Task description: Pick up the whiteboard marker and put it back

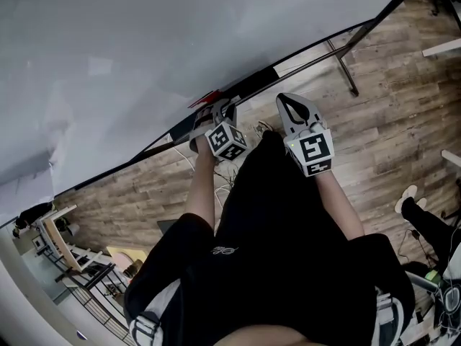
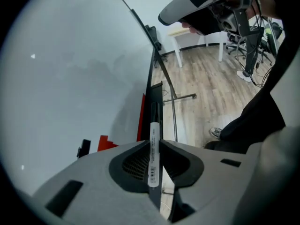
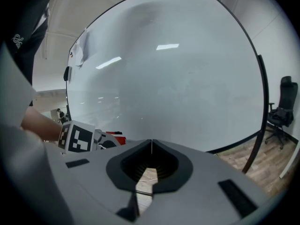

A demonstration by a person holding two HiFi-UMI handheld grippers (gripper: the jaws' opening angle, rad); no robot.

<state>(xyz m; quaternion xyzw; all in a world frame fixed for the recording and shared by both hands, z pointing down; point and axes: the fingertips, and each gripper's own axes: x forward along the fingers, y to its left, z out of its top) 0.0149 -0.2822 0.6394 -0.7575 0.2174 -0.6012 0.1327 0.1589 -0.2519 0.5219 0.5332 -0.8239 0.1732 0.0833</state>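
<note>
The whiteboard marker, white with a black cap, sits between the jaws of my left gripper, which is shut on it. Its capped end points along the black ledge at the bottom of the whiteboard. In the head view the left gripper is at that ledge and the marker itself is hidden. My right gripper hangs just to its right, near the board's lower edge. Its jaws are shut with nothing between them.
A red object sits on the board beside the ledge, close to the left gripper. The board's metal stand legs rest on the wooden floor. A black office chair and a white table stand farther off.
</note>
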